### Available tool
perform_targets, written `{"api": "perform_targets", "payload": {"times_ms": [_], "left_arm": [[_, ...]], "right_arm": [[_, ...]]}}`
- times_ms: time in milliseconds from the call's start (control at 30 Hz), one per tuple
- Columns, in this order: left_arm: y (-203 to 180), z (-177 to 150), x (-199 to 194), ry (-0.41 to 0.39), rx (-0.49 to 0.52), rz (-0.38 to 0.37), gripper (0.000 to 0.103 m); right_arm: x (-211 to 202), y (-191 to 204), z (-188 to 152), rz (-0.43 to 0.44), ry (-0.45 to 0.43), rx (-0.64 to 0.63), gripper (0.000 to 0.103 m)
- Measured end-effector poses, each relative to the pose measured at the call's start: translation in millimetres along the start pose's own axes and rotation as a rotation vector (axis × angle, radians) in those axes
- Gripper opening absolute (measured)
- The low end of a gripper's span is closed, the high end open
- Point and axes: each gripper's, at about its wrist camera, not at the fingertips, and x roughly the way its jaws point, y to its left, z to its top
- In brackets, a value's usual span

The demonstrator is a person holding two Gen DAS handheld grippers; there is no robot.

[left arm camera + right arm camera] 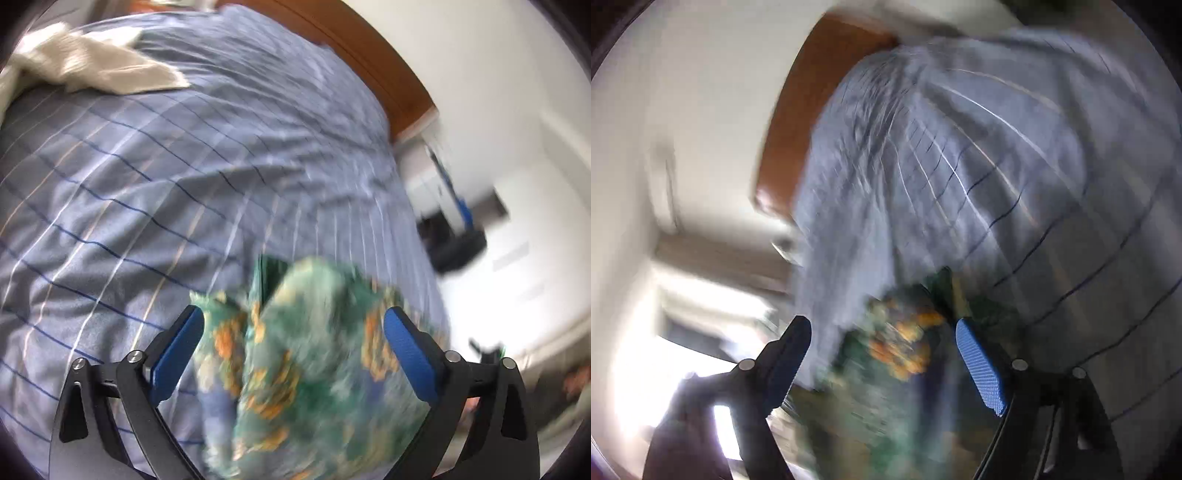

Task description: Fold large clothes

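A green garment with orange and blue flowers lies bunched on the blue striped bedcover, blurred by motion. My left gripper is open, its blue pads standing wide on either side of the bunched cloth. In the right wrist view the same garment sits between the fingers of my right gripper, which is also open, near the bed's edge. Both views are smeared, so I cannot tell whether the pads touch the cloth.
A cream garment lies at the far left of the bed. A brown wooden headboard runs along the far side against a white wall. A dark object with a blue part stands on the floor to the right of the bed.
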Motion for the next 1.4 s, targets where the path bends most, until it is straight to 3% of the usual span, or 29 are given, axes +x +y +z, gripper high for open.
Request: {"api": "perform_targets", "payload": {"times_ms": [67, 167, 200, 233, 267, 300, 467, 600, 700, 800, 1000, 1400], "left_arm": [[-5.3, -14.9, 27.2, 0.080, 0.060, 0.039, 0.099], [-8.6, -25.0, 73.7, 0.126, 0.086, 0.194, 0.095], [-12.8, -26.9, 86.9, 0.112, 0.079, 0.246, 0.072], [-17.8, -27.3, 94.3, 0.089, 0.080, 0.275, 0.046], [-20.8, -25.9, 96.2, 0.090, 0.073, 0.291, 0.016], [-25.1, -21.9, 93.9, 0.072, 0.059, 0.303, 0.014], [-46.9, -13.6, 65.6, -0.113, 0.160, 0.355, 0.012], [-20.9, -31.6, 113.7, -0.076, 0.214, 0.479, 0.016], [6.3, -43.9, 118.9, -0.132, 0.151, 0.396, 0.021], [15.5, -40.9, 123.7, -0.144, 0.128, 0.344, 0.021], [6.8, -47.8, 130.1, -0.176, 0.182, 0.395, 0.022], [6.9, -50.3, 129.4, -0.182, 0.177, 0.385, 0.022]], "right_arm": [[19.4, 23.2, -11.9, -0.170, 0.084, -0.225, 0.083], [59.5, 32.4, -32.7, -0.339, 0.185, -0.370, 0.083], [68.0, 33.8, -36.4, -0.391, 0.184, -0.397, 0.073], [75.7, 36.3, -41.8, -0.443, 0.169, -0.431, 0.058], [77.9, 41.0, -44.0, -0.483, 0.151, -0.460, 0.025], [76.1, 52.8, -44.8, -0.523, 0.120, -0.493, 0.015], [39.6, 97.5, -40.1, -0.588, -0.056, -0.682, 0.014], [58.5, 78.0, -34.2, -0.607, -0.047, -0.625, 0.014], [104.2, 30.8, -52.7, -0.650, 0.030, -0.610, 0.015], [107.8, 18.8, -65.9, -0.653, -0.058, -0.632, 0.016], [104.6, 9.4, -59.1, -0.587, -0.071, -0.583, 0.017], [105.1, 0.5, -57.4, -0.525, -0.075, -0.536, 0.018]]}}
